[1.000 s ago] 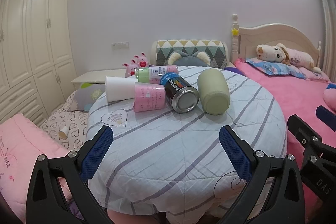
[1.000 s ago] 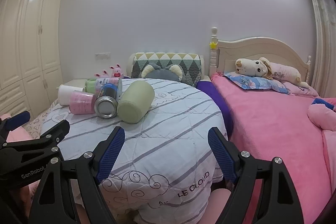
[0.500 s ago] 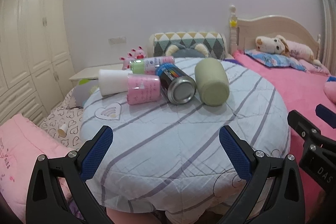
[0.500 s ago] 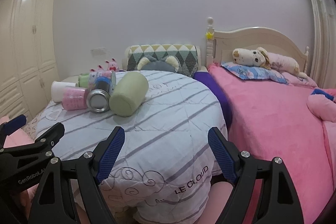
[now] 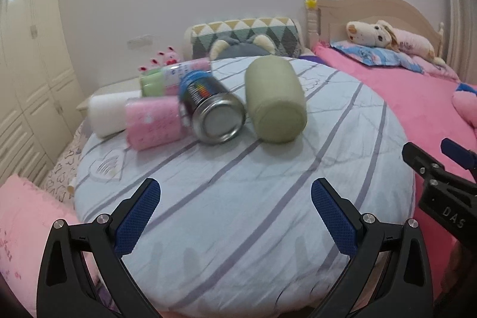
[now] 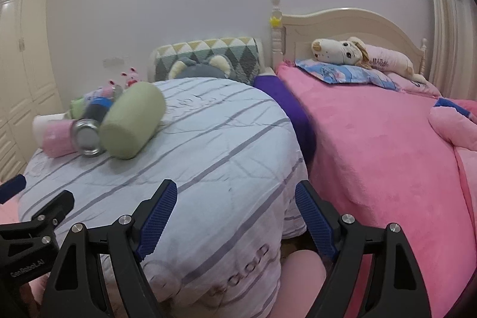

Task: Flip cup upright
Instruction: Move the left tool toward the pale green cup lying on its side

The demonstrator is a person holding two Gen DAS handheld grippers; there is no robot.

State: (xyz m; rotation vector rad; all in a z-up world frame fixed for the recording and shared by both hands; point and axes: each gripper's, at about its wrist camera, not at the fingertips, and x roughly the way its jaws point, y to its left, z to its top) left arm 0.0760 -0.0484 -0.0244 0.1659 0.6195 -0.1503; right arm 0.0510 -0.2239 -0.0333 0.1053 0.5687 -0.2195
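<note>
**Cups lay tipped as both claws waited short of the counter's cluster**

A pink bed (image 6: pixel 372 139) flanked the round counter (image 5: pixel 238 198) draped in a striped cloth, where every container rested on its side and none had yet been set upright, so the task looked barely begun. The green cup (image 5: pixel 275 103) lay nearest the middle, its closed end toward the camera, touching a metal spray can (image 5: pixel 213 112). A pink cup (image 5: pixel 153 122), white cup (image 5: pixel 107 116) and a bottle (image 5: pixel 176 75) crowded behind and left. The left claw (image 5: pixel 235 213) hung spread and empty, near the counter's front edge; the right claw (image 6: pixel 235 216) was likewise spread, holding nothing, well apart from the cups. The can, pressed against the green cup, seemed the likeliest obstacle to a clean grasp.
</note>
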